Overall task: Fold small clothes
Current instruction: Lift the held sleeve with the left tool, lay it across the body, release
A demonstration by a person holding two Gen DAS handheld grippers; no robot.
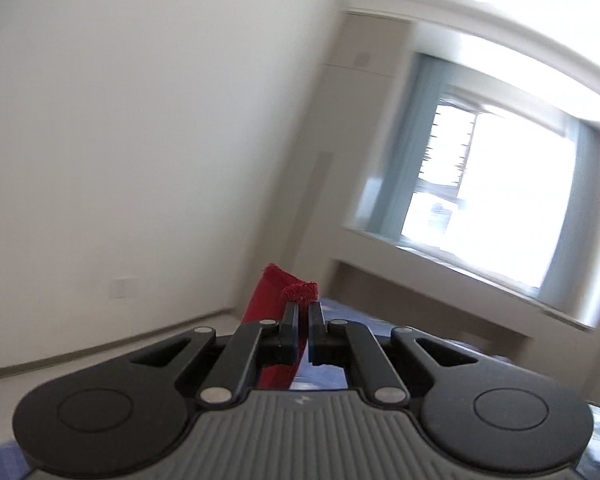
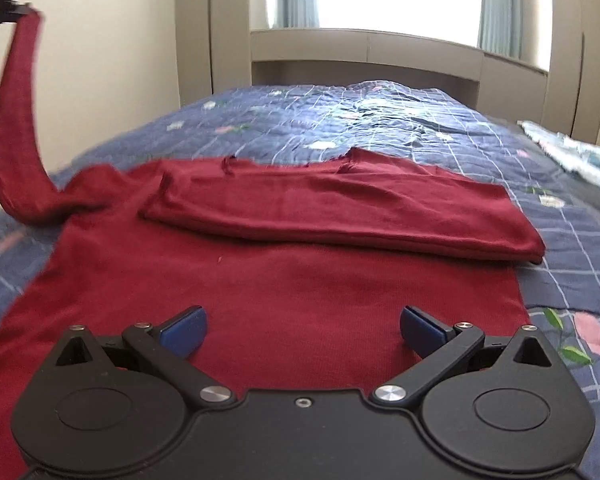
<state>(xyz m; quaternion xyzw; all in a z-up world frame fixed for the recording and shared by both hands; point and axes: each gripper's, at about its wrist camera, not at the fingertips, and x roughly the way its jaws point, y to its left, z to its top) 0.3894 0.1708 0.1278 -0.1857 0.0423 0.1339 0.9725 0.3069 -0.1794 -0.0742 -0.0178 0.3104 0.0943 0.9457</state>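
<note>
Up high on the left, the left tongs (image 1: 303, 308) are clenched on the cuff of the sleeve (image 2: 14, 120) of a red sweater (image 2: 260, 280), holding it lifted above the bed (image 2: 560, 240). From the right wrist view, that sleeve hangs in a long curve down to the sweater's near-left shoulder. The sweater's body lies flat on the blue patterned quilt, with its other sleeve (image 2: 340, 216) folded across it toward the right. The right tongs (image 2: 302, 330) are released, fingers spread wide just above the near part of the sweater. A pale cloth (image 2: 572, 152) lies on the bed's far right edge.
</note>
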